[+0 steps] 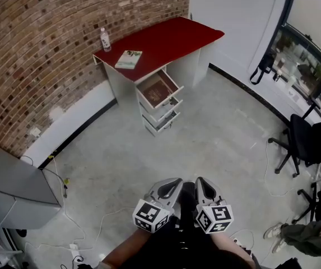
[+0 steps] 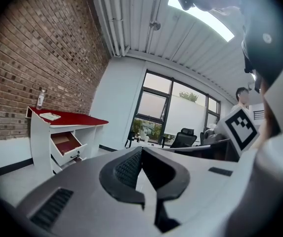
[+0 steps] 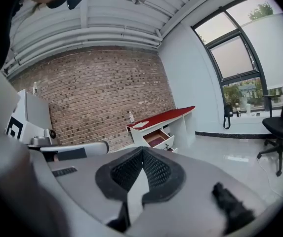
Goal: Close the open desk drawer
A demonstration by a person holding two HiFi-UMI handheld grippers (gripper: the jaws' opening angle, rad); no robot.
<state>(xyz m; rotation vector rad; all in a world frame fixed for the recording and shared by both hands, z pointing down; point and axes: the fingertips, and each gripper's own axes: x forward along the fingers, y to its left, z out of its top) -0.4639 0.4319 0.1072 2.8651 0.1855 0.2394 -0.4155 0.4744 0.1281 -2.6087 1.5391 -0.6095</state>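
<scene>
A white desk with a red top [image 1: 171, 35] stands against the brick wall, far ahead of me. Its top drawer [image 1: 158, 89] is pulled out, and something flat and brown lies inside. Two lower drawers [image 1: 161, 115] sit beneath it, less far out. The open drawer also shows small in the left gripper view [image 2: 67, 144] and the right gripper view [image 3: 158, 138]. My left gripper [image 1: 173, 182] and right gripper [image 1: 201, 181] hang side by side close to my body, several steps from the desk. Both are shut on nothing.
A bottle [image 1: 105, 40] and a book [image 1: 129, 59] rest on the desk top. A grey cabinet [image 1: 12, 192] stands at the left, with cables [image 1: 65, 185] on the floor. Black office chairs [image 1: 303, 142] and a person's legs [image 1: 297, 231] are at the right.
</scene>
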